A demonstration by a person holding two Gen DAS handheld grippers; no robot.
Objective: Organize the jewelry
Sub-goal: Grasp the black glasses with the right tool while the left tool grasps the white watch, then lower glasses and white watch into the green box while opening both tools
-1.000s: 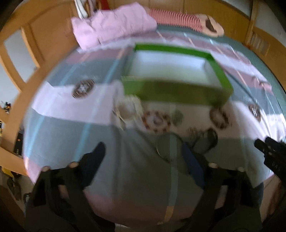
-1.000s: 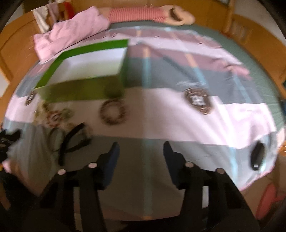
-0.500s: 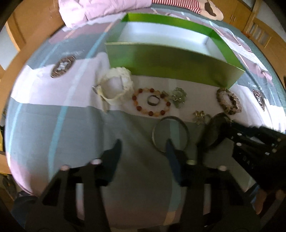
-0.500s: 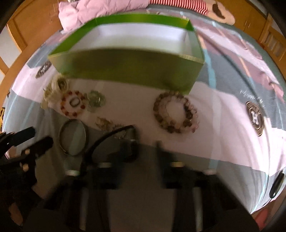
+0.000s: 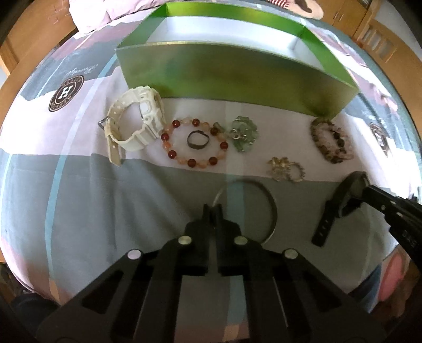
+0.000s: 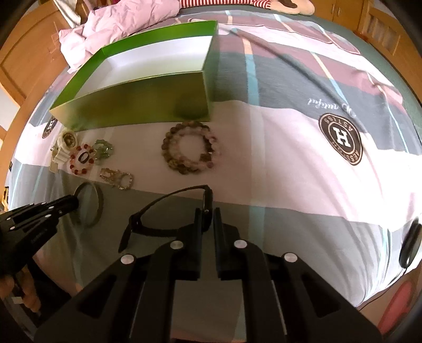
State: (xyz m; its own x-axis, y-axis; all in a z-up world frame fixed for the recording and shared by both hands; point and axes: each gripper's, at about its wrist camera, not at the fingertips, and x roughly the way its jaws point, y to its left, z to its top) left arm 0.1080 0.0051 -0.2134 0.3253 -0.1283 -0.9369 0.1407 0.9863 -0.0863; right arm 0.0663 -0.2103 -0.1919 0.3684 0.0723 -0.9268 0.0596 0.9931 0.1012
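Observation:
An open green box (image 5: 237,71) with a white inside stands on the bed; it also shows in the right wrist view (image 6: 137,105). Jewelry lies in front of it: a white watch (image 5: 132,124), a red bead bracelet (image 5: 195,143) around a dark ring (image 5: 197,139), a green pendant (image 5: 244,133), a gold brooch (image 5: 286,168), a brown bead bracelet (image 5: 331,142). My left gripper (image 5: 213,211) is shut on the rim of a metal bangle (image 5: 266,195). My right gripper (image 6: 205,213) is shut on a black watch (image 6: 168,211), seen too in the left view (image 5: 340,203).
The bed has a striped pink, grey and maroon cover (image 6: 290,147) with round logo badges (image 6: 340,138). A pink quilt (image 6: 126,18) lies behind the box. Wooden bed frame (image 5: 15,44) surrounds the mattress. A black object (image 6: 410,242) lies at the right edge.
Both grippers have come down toward the bed and closed. The left one shut on the bangle's rim, the right one shut on the black watch.

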